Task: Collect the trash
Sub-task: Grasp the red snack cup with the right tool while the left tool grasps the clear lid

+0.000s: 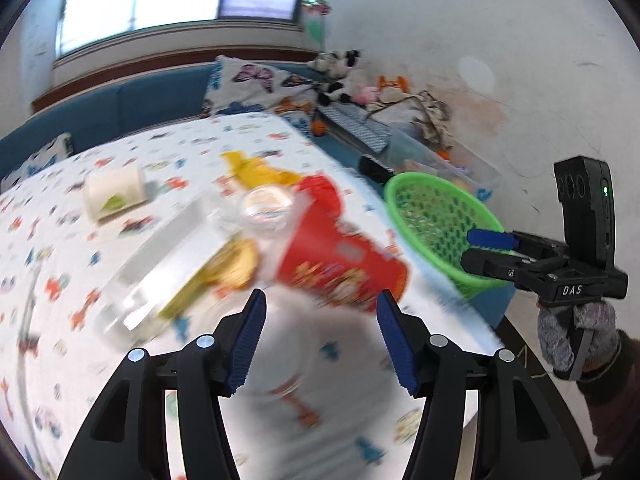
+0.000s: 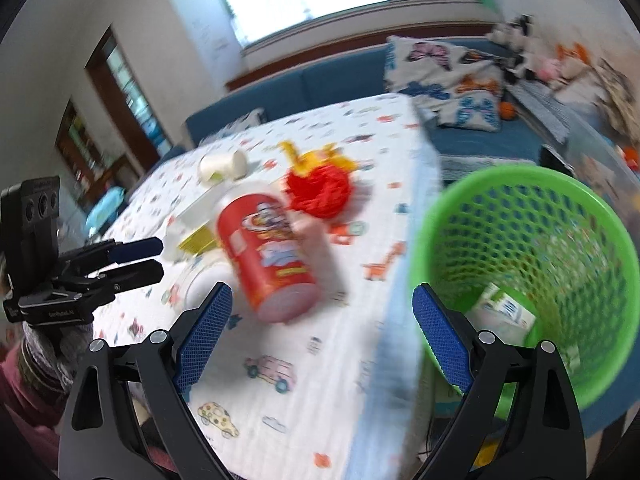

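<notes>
A red snack can [image 1: 336,256] lies on its side on the patterned tablecloth [image 1: 80,280], just ahead of my left gripper [image 1: 322,300], which is open with nothing between its blue pads. In the right wrist view the same red can [image 2: 268,256] lies ahead and left of my right gripper [image 2: 322,296], also open and holding nothing. A green mesh basket [image 2: 520,208] stands off the table's right edge with a white and green carton [image 2: 504,308] inside. Behind the can lie a crumpled red wrapper [image 2: 318,190] and a yellow wrapper [image 1: 256,168].
A paper cup [image 1: 114,194] lies on its side at the table's back left. A clear plastic container [image 1: 168,264] and a yellow-brown snack [image 1: 232,264] sit left of the can. A blue sofa [image 2: 344,76] with butterfly pillows and toys runs behind the table.
</notes>
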{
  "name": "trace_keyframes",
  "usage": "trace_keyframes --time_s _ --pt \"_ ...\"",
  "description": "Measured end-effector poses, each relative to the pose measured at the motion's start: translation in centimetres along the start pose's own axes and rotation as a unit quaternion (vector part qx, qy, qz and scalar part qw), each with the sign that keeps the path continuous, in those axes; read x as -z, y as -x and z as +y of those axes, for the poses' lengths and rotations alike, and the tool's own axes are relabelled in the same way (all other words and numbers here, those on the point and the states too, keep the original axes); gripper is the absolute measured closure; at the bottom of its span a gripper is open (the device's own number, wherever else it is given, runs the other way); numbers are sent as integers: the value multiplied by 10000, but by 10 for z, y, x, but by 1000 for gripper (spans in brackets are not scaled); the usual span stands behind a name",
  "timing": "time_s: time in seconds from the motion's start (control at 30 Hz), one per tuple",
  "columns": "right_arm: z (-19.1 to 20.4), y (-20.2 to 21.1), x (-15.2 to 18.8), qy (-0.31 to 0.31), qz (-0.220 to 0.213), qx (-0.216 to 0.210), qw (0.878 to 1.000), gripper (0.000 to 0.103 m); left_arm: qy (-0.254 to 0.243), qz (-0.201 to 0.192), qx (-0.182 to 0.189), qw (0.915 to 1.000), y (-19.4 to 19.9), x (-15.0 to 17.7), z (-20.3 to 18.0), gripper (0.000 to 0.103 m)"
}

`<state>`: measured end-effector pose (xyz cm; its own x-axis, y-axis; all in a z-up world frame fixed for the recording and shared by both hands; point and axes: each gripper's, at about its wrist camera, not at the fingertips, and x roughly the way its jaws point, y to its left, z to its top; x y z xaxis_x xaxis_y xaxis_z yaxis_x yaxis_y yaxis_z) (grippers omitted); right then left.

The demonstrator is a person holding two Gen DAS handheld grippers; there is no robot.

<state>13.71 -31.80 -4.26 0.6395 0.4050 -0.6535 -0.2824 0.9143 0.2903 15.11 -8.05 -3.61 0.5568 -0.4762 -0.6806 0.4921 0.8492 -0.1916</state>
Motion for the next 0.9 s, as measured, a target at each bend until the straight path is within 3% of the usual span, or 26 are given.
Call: trace_keyframes --time_s 0.37,0.47,0.8,0.9 --pt "45 -63 -25 1011 628 -200 9927 12 374 154 -232 9989 10 36 40 47" --pt "50 -79 -29 1194 778 -185 9896 12 370 234 -251 9987 7 41 41 42" --pt "51 -115 -32 1386 1061 -116 9846 12 492 356 -335 9976 -11 40 55 42" --pt "51 -119 -30 1417 1102 -108 9837 20 572 394 -339 9970 -18 38 59 42"
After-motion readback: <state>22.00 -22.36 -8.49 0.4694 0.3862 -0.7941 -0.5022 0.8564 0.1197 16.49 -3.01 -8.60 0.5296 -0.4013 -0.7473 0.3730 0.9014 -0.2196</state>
